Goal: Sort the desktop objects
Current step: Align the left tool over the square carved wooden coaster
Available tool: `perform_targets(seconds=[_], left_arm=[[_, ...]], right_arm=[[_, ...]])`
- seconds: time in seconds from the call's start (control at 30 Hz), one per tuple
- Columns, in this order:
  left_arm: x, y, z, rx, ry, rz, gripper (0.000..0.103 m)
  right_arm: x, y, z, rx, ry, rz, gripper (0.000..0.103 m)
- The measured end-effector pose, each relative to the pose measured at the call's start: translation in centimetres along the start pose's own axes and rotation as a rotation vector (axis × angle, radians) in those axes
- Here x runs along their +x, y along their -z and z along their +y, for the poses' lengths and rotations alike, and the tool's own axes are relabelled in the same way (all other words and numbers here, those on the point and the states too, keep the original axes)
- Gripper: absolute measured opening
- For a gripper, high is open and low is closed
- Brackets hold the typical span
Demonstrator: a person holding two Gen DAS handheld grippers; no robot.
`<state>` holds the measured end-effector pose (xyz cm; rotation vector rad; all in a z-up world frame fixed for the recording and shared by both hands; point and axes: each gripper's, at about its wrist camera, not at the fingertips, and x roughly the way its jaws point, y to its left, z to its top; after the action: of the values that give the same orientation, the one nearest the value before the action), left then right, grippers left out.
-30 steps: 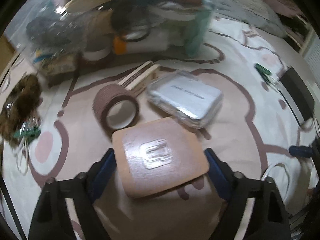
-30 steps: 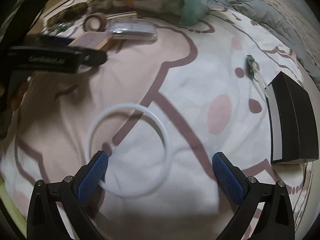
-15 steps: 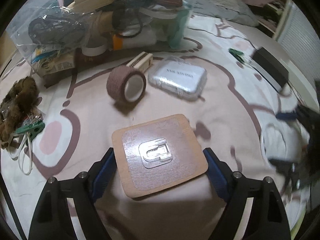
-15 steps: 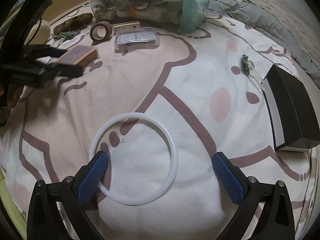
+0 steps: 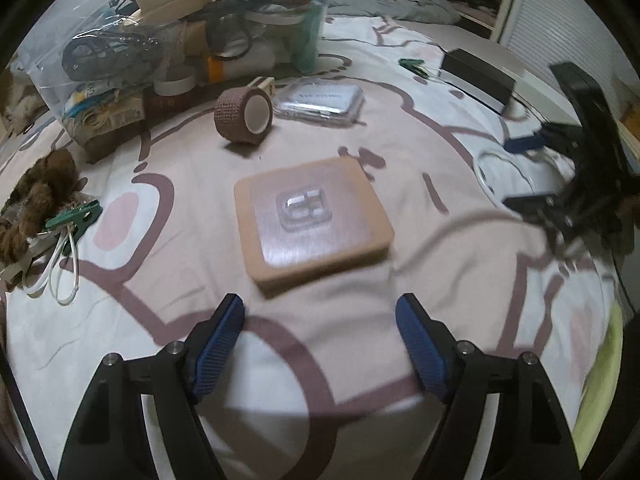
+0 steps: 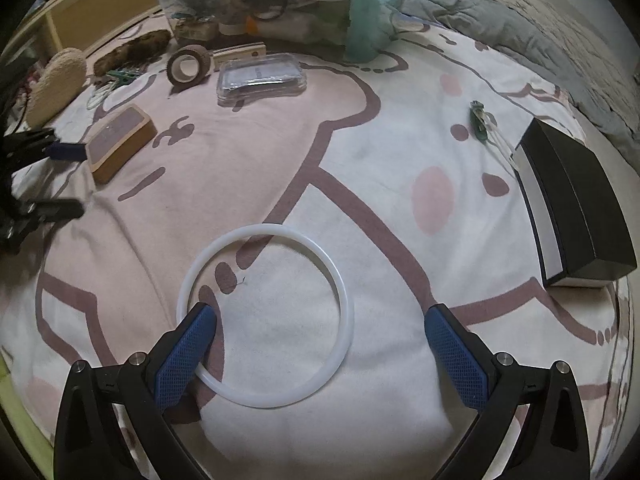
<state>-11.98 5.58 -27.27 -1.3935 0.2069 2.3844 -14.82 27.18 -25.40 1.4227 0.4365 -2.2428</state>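
A tan square block (image 5: 312, 220) with a clear plastic hook on top lies flat on the bedspread, just beyond my left gripper (image 5: 320, 312). The left jaws are closing with nothing between them. In the right wrist view the same block (image 6: 120, 140) lies at the left, with the left gripper (image 6: 64, 180) beside it. My right gripper (image 6: 320, 320) hangs open over a white plastic ring (image 6: 272, 237). Its left finger (image 6: 188, 344) covers the ring's near-left rim. In the left wrist view the right gripper (image 5: 520, 174) shows at the right edge.
A brown tape roll (image 5: 244, 116), a clear case (image 5: 320, 102) and a stuffed plastic bag (image 5: 160, 40) sit at the back. A black box (image 6: 576, 208) and a green clip (image 6: 478, 120) lie right. A brown furry piece (image 5: 36, 200) and a clip with cords (image 5: 74, 216) lie left.
The tan block, which sat between the left fingers, now lies on the bedspread ahead of them. The left gripper has drawn back and its jaws stand narrower. The right gripper has hardly moved.
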Motion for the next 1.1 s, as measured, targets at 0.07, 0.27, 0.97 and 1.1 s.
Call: perform_targets(seconds=[0.07, 0.27, 0.97, 1.1], left_arm=[[-0.3, 0.7, 0.0, 0.03, 0.014, 0.006, 0.079], [-1.2, 2.6, 0.1, 0.136, 0.059, 0.032, 0.079], [-5.6, 6.0, 2.5, 0.102, 0.208, 0.113, 0.079], [-5.8, 3.6, 3.3, -0.012, 0.184, 0.039, 0.079]], right_arm=[[0.1, -0.4, 0.1, 0.014, 0.01, 0.022, 0.103], [0.5, -1.9, 0.4, 0.07, 0.022, 0.078, 0.103], [0.9, -3.9, 10.0, -0.159, -0.087, 0.071, 0.103], [0.6, -4.3, 9.8, -0.167, -0.099, 0.061, 0.103]])
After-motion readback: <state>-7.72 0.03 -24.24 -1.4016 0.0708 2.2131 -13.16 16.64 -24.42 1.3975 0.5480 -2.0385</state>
